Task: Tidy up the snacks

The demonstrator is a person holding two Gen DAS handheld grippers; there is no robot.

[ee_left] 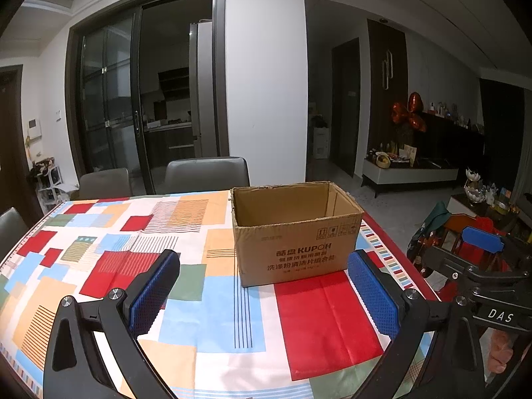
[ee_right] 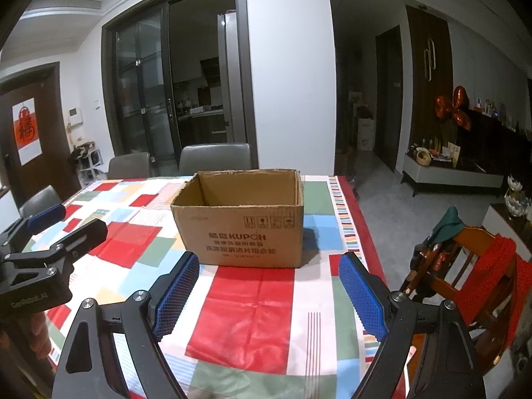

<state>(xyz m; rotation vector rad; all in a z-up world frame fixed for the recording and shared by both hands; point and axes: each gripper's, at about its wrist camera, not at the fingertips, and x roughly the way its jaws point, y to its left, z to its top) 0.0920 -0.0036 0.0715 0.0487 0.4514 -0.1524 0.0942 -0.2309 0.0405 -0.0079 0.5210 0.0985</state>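
An open brown cardboard box [ee_left: 292, 242] with printed text stands on the table; what shows of its inside is empty. No snacks are in view. My left gripper [ee_left: 262, 259] hovers over the cloth just in front of the box, its blue pads [ee_left: 156, 292] wide apart and holding nothing. In the right wrist view the same box [ee_right: 242, 232] sits straight ahead. My right gripper [ee_right: 268, 259] is open in front of it with nothing between its blue pads [ee_right: 362, 296]. Each gripper shows at the edge of the other's view: the right gripper [ee_left: 465, 249] and the left gripper [ee_right: 66, 224].
The table wears a patchwork cloth [ee_left: 99, 232] of red, blue, orange and green. Grey chairs [ee_left: 206, 173] stand along its far side. A wooden chair [ee_right: 472, 266] draped with red and green fabric sits off the table's right edge.
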